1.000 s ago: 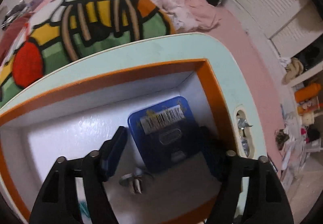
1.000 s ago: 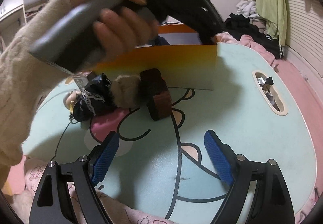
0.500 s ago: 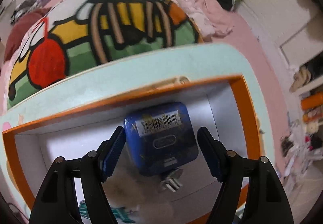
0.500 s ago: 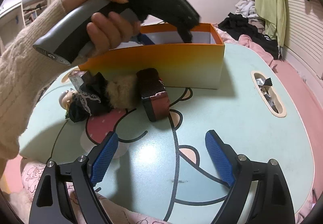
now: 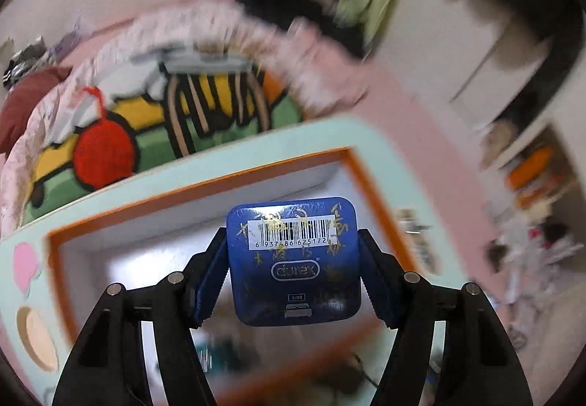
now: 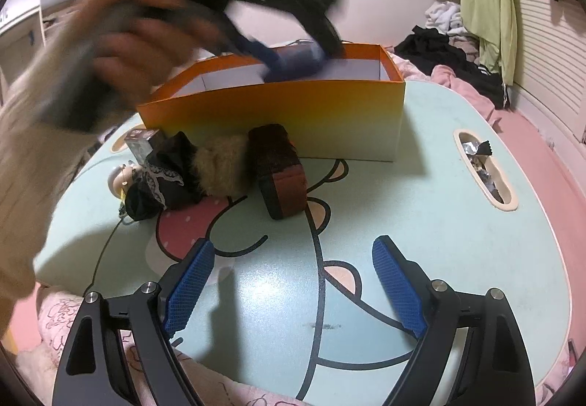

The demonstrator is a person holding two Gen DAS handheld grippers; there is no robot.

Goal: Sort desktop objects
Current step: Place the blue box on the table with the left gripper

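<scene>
A blue square tin [image 5: 293, 259] with a barcode label sits between the blue pads of my left gripper [image 5: 291, 243]. The jaws are closing and the pads press on its two sides. The tin hangs above the open orange box [image 5: 197, 186] with its white inside. From the right wrist view, a person's hand holds that left gripper [image 6: 293, 54], blurred, over the orange box [image 6: 293, 105], with the tin [image 6: 296, 62] at rim height. My right gripper [image 6: 293, 243] stands open low over the mint cartoon table [image 6: 421, 208], with nothing between its fingers.
In front of the box lie a dark brown case [image 6: 282, 179], a tan fur piece [image 6: 219, 168], a black lace doll [image 6: 161, 179] and a small grey carton [image 6: 141, 146]. A slot [image 6: 479, 164] at the table's right holds foil wrappers. Bedding and clothes surround the table.
The left gripper's jaws came in onto the blue tin, which lay on the box floor, and lifted it up out of the box. The right gripper has kept still.
</scene>
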